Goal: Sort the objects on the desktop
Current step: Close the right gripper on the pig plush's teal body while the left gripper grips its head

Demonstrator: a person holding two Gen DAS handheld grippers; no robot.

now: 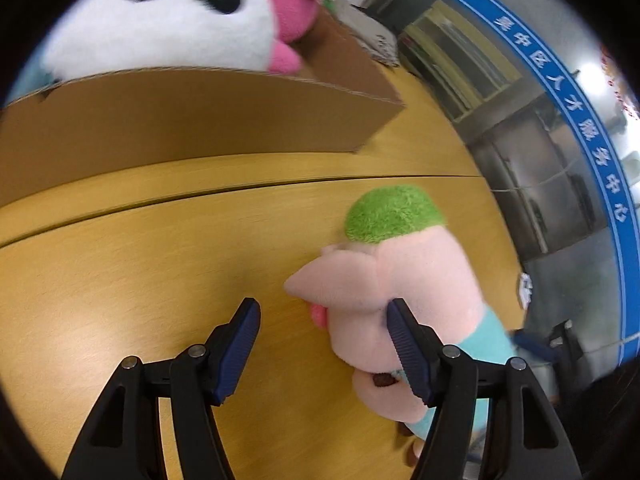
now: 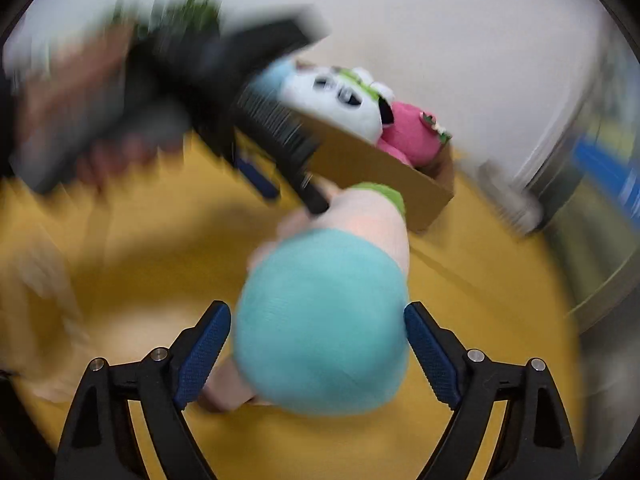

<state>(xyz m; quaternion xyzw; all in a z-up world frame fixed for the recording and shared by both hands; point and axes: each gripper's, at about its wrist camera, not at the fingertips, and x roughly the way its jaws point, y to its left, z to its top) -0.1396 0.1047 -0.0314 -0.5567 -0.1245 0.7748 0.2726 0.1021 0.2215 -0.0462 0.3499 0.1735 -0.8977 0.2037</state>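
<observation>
Jaws of both grippers spread, seemingly loose around pig plush (image 1: 400,280) beside toy-filled cardboard box (image 1: 200,120).

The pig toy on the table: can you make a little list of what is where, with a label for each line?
toy on table: pink pig plush with green hat and teal outfit, on the wooden table
box: cardboard box behind the pig
in the box: panda plush and pink plush
left gripper: open, at the pig's head, one finger against it
right gripper: open, jaws either side of the pig's teal body
picture quality: right wrist view is blurred
</observation>
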